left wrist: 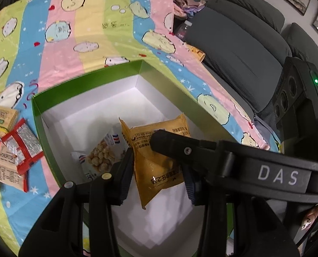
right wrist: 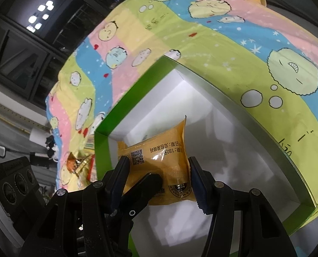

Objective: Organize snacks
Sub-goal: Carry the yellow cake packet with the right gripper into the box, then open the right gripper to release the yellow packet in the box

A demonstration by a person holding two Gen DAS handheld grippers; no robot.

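A green box [left wrist: 84, 79] with a white inside stands on the cartoon-print sheet. My left gripper [left wrist: 157, 171] hangs over it, shut on a yellow snack packet [left wrist: 156, 171]. A white packet of round snacks [left wrist: 103, 156] lies on the box floor below. One of my right gripper's fingers [left wrist: 169, 144] crosses the top of the yellow wrapping. In the right wrist view, my right gripper [right wrist: 159, 167] is shut on a yellow snack packet [right wrist: 159, 154] above the green box [right wrist: 103, 150]. A left finger [right wrist: 146, 184] overlaps it. I cannot tell whether both hold one packet.
Red-and-white snack packets [left wrist: 15, 152] and a beige packet [left wrist: 0, 117] lie on the sheet left of the box. A dark grey sofa [left wrist: 240, 42] runs along the right, with a bottle [left wrist: 184, 29] and a yellow cup [left wrist: 198, 54] at the sheet's edge.
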